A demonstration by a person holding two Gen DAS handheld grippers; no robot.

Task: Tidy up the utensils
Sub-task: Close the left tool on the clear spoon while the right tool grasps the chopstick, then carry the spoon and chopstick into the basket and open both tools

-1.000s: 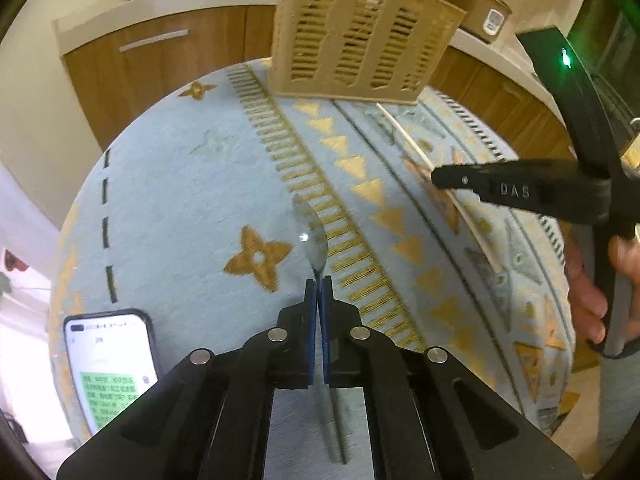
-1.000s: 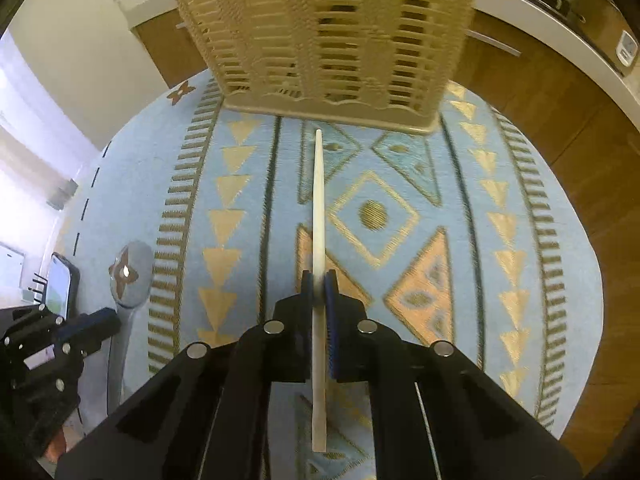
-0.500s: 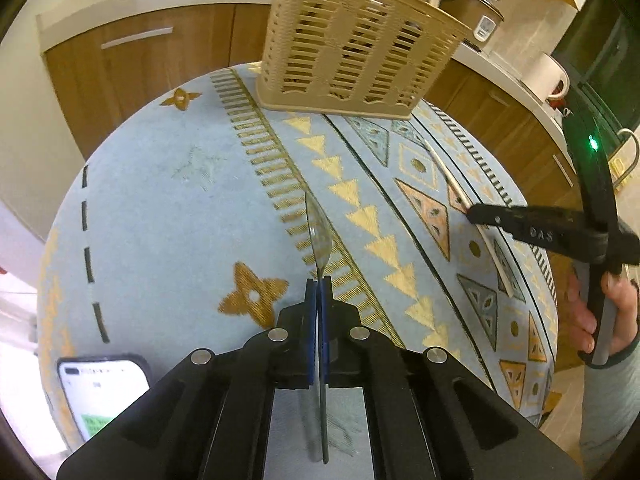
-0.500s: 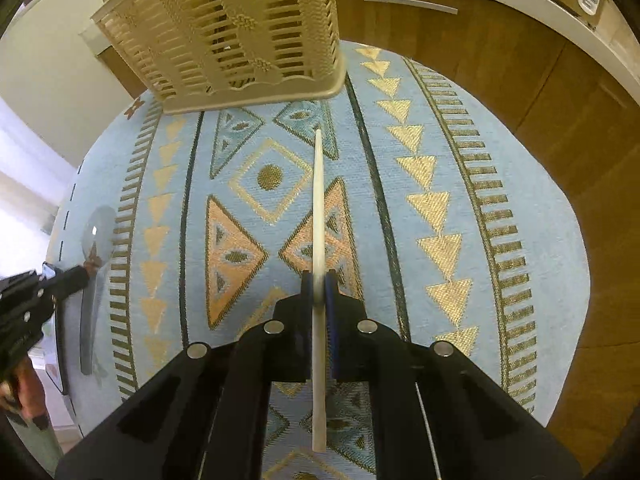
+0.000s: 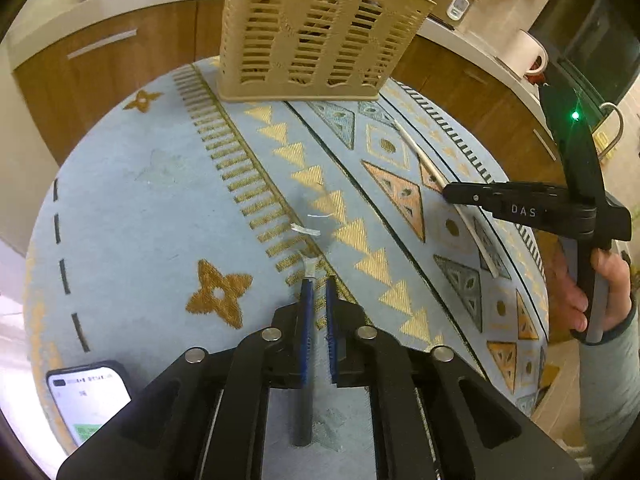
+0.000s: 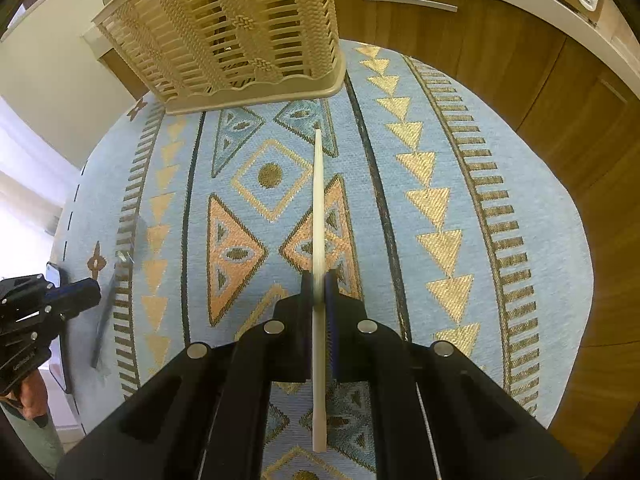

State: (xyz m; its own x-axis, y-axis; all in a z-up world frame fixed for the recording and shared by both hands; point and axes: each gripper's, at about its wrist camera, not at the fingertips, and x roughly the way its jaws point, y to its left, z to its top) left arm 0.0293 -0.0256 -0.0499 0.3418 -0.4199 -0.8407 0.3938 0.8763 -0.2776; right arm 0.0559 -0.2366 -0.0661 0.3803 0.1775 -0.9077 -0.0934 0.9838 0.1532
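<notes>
The right hand-held gripper [image 6: 319,292] is clamped shut on a pale chopstick [image 6: 318,200], gripped partway along so the long end points ahead toward the slatted utensil basket [image 6: 240,36] standing at the far edge of the patterned cloth [image 6: 500,208] on the bench; that hold suits dropping it tip-first into the basket. The left hand-held gripper [image 5: 317,292] has just been opening: its blue pads [image 5: 307,300] stand slightly apart, and the metal spoon [image 5: 306,320] shows blurred between them, apparently slipping loose, perhaps to be re-gripped. A phone [image 5: 90,400] lies at the near left.
</notes>
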